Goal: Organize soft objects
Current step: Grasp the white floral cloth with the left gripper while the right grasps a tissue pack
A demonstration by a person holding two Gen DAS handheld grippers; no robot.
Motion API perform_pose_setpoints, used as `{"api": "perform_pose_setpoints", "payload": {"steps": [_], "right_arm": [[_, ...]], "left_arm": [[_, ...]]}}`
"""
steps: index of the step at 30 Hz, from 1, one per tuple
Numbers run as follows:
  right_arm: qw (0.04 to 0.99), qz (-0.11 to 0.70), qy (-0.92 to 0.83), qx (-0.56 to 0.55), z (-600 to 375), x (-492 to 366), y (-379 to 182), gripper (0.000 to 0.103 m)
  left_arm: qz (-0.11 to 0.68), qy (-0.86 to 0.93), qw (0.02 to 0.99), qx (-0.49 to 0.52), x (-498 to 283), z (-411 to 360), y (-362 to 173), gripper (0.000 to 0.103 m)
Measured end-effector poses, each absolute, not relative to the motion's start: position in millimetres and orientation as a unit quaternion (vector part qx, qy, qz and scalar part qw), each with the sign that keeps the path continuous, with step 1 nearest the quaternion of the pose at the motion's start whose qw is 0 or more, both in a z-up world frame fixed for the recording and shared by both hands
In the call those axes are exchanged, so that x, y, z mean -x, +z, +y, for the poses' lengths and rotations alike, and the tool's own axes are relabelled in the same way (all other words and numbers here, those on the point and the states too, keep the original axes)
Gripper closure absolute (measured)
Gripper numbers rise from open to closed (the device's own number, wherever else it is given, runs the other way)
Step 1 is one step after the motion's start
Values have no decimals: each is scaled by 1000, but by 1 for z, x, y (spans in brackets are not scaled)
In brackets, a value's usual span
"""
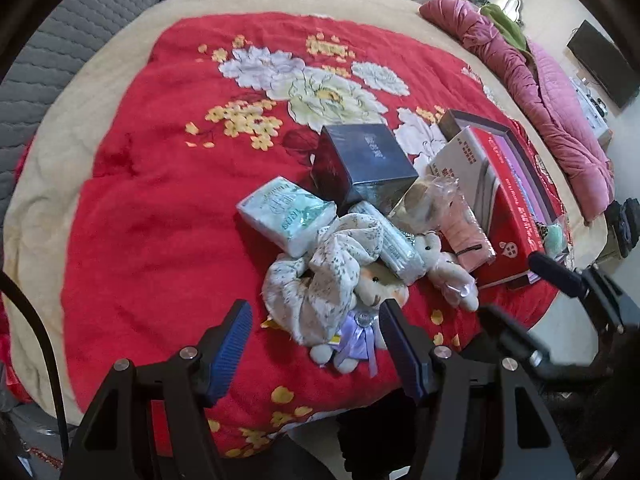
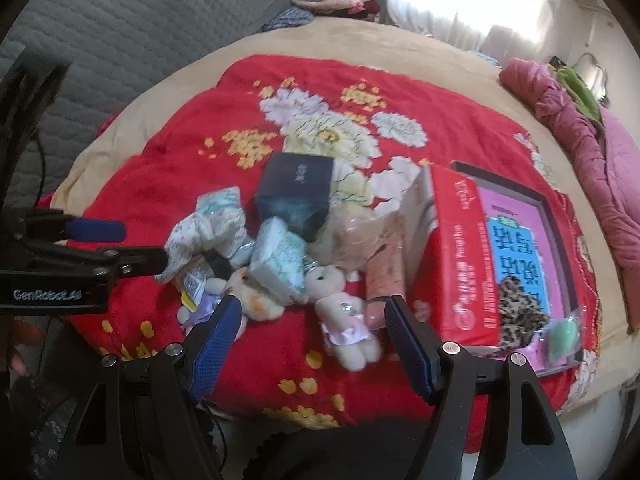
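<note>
Plush toys are lying heaped on the red floral blanket: a small bear in a lilac dress under a floral scrunchie, a pink-dressed bear beside tissue packs, a dark blue box behind them and a red box alongside. Left gripper is hovering half-spread, holding nothing; right gripper is likewise spread and empty
</note>
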State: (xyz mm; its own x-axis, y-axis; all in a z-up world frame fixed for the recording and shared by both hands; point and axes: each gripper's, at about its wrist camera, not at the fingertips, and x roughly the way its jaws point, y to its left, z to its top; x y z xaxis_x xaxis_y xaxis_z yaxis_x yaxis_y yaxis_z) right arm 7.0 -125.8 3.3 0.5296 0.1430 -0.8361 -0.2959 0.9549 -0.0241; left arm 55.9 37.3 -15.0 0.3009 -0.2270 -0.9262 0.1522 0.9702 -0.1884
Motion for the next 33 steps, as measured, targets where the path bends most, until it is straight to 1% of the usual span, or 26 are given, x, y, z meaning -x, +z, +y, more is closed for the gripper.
{"api": "perform_pose_setpoints", "payload": {"steps": [3, 11, 14, 20, 24, 25, 26, 27, 28, 29, 30, 31, 33], "right_arm": [[867, 471, 134, 91, -117, -12, -6, 28], [856, 483, 145, 114, -97, -37, -33, 28], [851, 489, 145, 123, -92, -47, -43, 28], [848, 494, 145, 128, -83, -61, -51, 28], [845, 497, 145, 133, -78, -70, -56, 28], [844, 498, 146, 134, -77, -71, -57, 30], [843, 500, 146, 135, -75, -73, -59, 37], [842, 502, 145, 135, -75, -75, -62, 41], [840, 507, 144, 131, -75, -78, -64, 49], [838, 511, 144, 126, -76, -79, -66, 60], [836, 515, 145, 120, -77, -81, -67, 64], [835, 518, 148, 110, -79, -82, -69, 65], [837, 516, 152, 100, -80, -81, -67, 73]], "left_arm": [[590, -111, 800, 26, -65, 33, -27, 38], [609, -107, 784, 49, -82, 42, -47, 38], [609, -112, 783, 60, -84, 46, -48, 40], [612, -124, 778, 73, -87, 52, -51, 50], [615, -136, 772, 82, -87, 52, -54, 66], [617, -139, 770, 84, -87, 53, -56, 72], [617, -140, 769, 87, -87, 53, -56, 74], [617, -143, 768, 92, -87, 53, -57, 76], [618, -145, 767, 95, -87, 54, -57, 78], [618, -147, 766, 99, -87, 54, -58, 80], [619, -150, 764, 103, -87, 55, -60, 83], [621, -150, 762, 106, -88, 55, -61, 84], [622, -150, 761, 110, -88, 55, -62, 87]]}}
